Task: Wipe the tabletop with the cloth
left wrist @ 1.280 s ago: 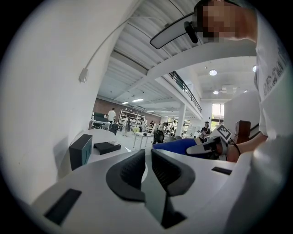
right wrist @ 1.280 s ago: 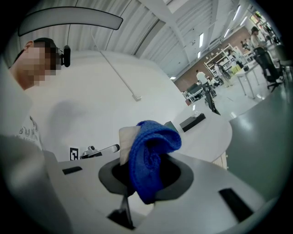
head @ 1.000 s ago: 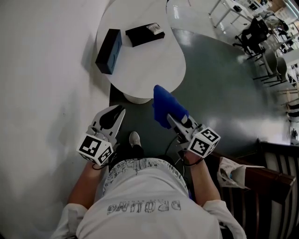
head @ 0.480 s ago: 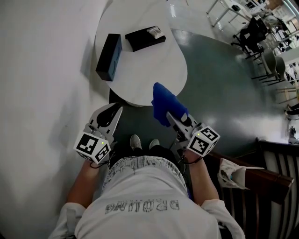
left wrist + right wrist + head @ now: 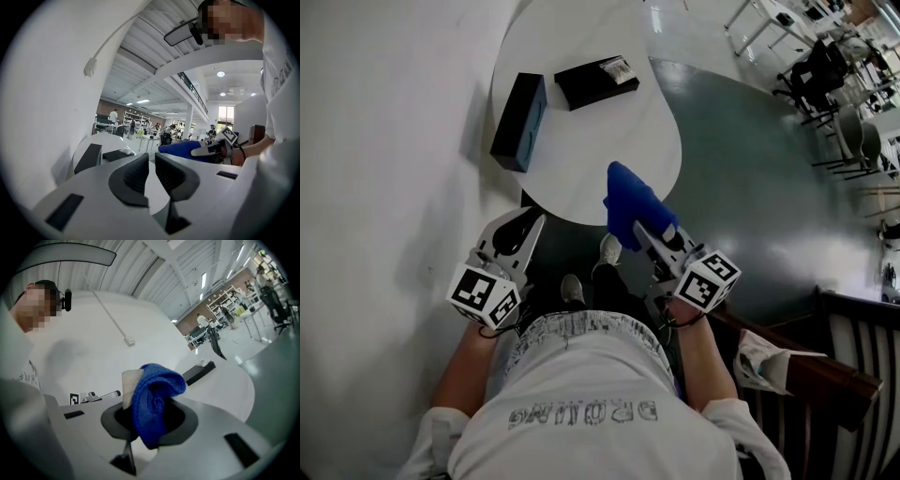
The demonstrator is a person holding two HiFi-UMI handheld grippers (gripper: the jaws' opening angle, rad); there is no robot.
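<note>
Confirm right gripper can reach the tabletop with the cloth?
Likely yes: right gripper, shut on the blue cloth, hovers at the tabletop's near edge with nothing between; the navy box and black box sit farther back.

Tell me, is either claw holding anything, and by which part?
The right claw grips the blue cloth by a bunched fold, the rest bulging out beyond the jaws. The left claw holds nothing.

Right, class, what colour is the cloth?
The cloth is bright blue, clearest in the right gripper view.
</note>
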